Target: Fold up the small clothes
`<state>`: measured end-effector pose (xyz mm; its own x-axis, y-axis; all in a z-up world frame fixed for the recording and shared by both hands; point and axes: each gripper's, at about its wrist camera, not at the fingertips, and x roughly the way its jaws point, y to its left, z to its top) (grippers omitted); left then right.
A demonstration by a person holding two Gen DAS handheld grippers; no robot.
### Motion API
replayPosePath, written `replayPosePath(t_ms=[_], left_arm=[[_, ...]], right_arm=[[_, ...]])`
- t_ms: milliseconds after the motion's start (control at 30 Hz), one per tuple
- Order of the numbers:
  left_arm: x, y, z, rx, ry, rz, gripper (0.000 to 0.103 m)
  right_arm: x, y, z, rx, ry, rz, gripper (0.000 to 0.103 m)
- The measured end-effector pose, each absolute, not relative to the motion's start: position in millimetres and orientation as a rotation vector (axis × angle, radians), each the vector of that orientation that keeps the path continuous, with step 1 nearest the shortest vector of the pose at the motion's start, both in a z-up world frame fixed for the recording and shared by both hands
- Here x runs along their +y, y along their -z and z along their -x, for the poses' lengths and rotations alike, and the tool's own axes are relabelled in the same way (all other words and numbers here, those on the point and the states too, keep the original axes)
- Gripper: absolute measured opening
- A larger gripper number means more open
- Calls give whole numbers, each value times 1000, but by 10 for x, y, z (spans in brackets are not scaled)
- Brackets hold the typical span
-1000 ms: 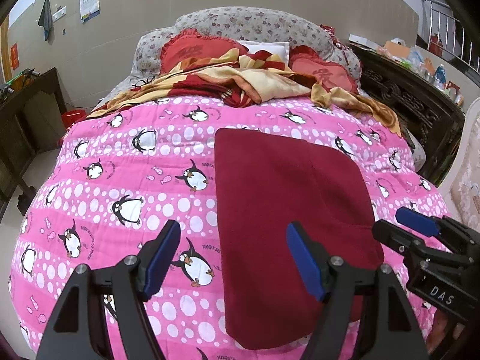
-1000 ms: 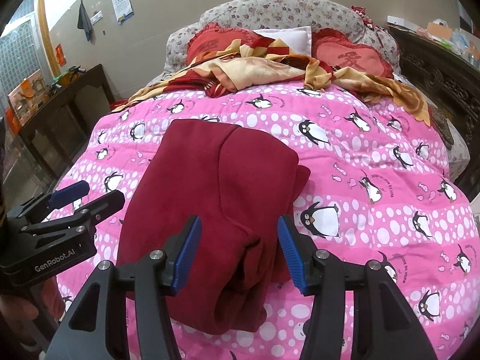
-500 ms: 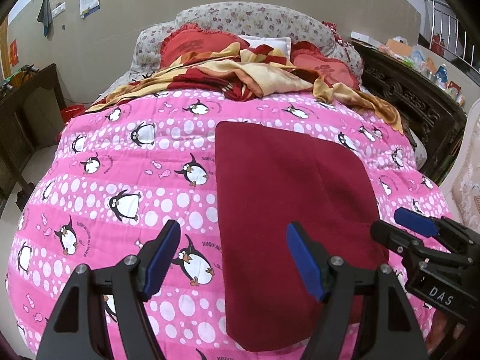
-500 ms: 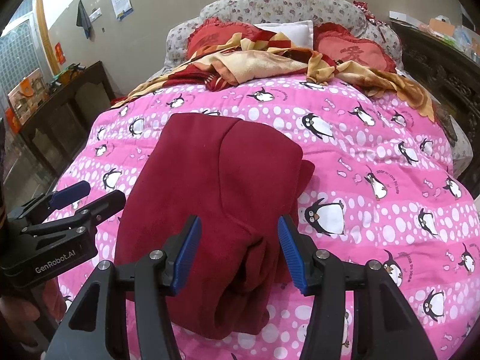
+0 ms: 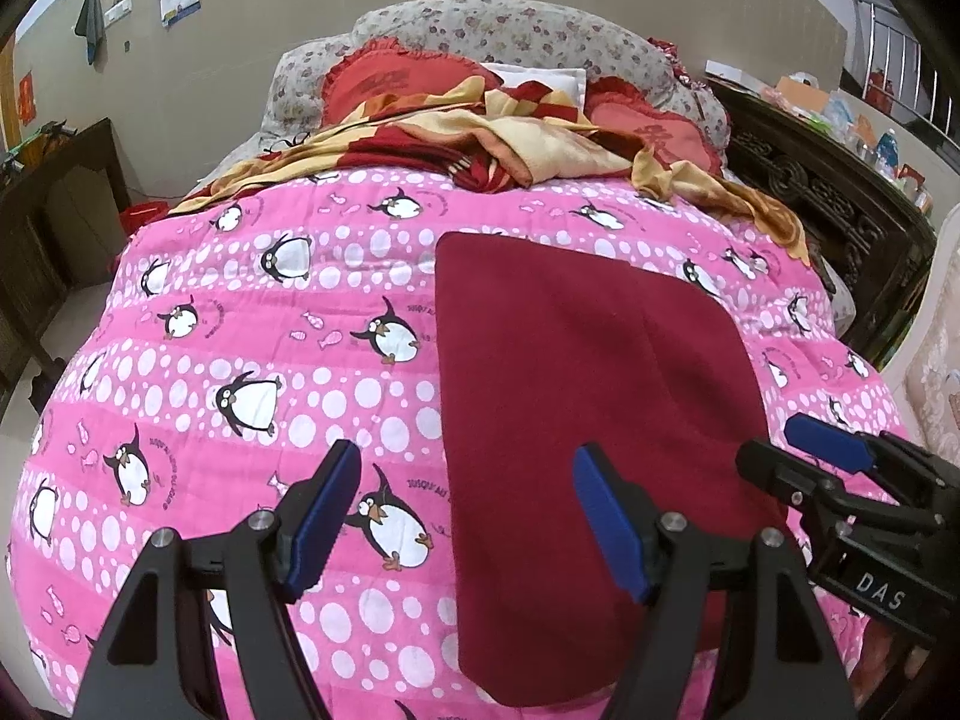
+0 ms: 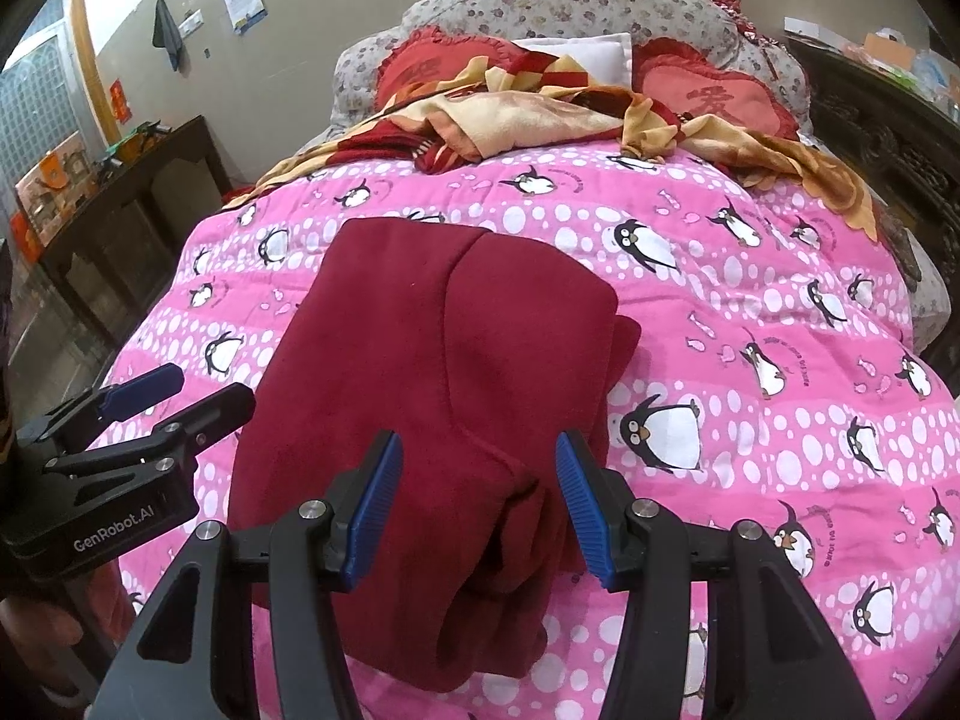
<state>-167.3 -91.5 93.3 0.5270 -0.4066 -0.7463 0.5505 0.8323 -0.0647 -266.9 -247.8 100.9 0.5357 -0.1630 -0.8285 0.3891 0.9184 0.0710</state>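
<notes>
A dark red fleece garment (image 5: 576,396) lies folded lengthwise on the pink penguin quilt (image 5: 252,360); it also shows in the right wrist view (image 6: 444,396), with a bunched sleeve end near its front edge. My left gripper (image 5: 465,516) is open and empty, hovering over the garment's left front edge. My right gripper (image 6: 477,507) is open and empty, above the bunched front end. Each gripper shows in the other's view: the right gripper (image 5: 798,456) and the left gripper (image 6: 174,390).
A red and cream blanket (image 5: 480,144) and red pillows (image 5: 384,81) lie at the head of the bed. A dark carved cabinet (image 5: 840,198) stands on the right, a dark desk (image 6: 120,192) on the left. The quilt (image 6: 750,360) spreads right of the garment.
Both grippers have drawn back slightly toward the foot of the bed, so the garment sits a little farther off. Both stay open. The garment has not moved.
</notes>
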Motion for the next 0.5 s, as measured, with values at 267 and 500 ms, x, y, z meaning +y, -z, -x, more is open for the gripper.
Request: replayPosePath(t_ms=[267,500], left_arm=[[-851,-899,1640,845,572,-176,77],[-695,-871,1483,841,550,-164,77]], right_arm=[[-2429,-982,2621,962,324,-252,68],[-2563,-978,2663,954,367,-242,68]])
